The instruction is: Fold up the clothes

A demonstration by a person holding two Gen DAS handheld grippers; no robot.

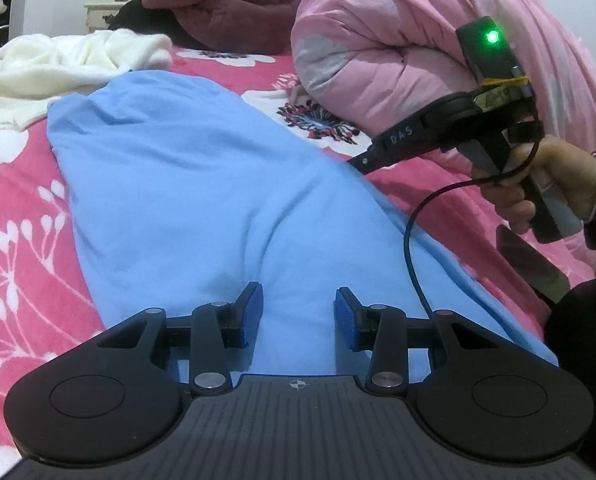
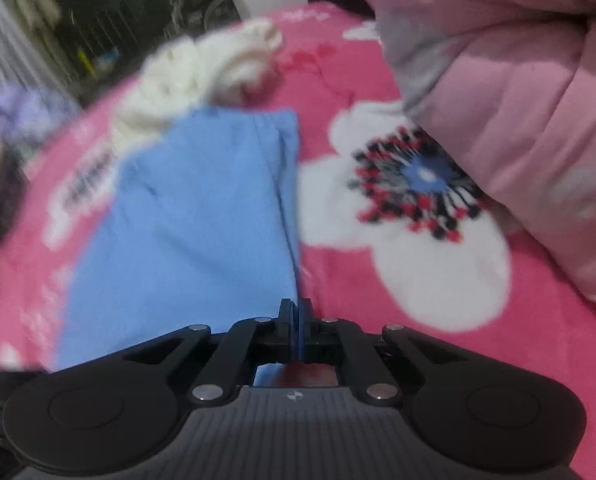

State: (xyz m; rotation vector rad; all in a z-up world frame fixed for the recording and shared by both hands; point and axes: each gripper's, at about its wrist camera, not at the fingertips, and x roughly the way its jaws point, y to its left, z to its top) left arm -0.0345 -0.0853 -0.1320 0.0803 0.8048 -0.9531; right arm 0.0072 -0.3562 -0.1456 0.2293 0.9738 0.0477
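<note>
Floral bedspread [image 1: 25, 208]; "DAS" on right gripper [image 1: 402, 136]

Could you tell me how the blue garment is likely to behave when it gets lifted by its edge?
The blue garment will probably hang limp: it lies in soft folds over the bed. It looks thin and light, so the right hand-held gripper, shut on its edge, should lift it easily. It may drag the white garment touching its far end.
</note>
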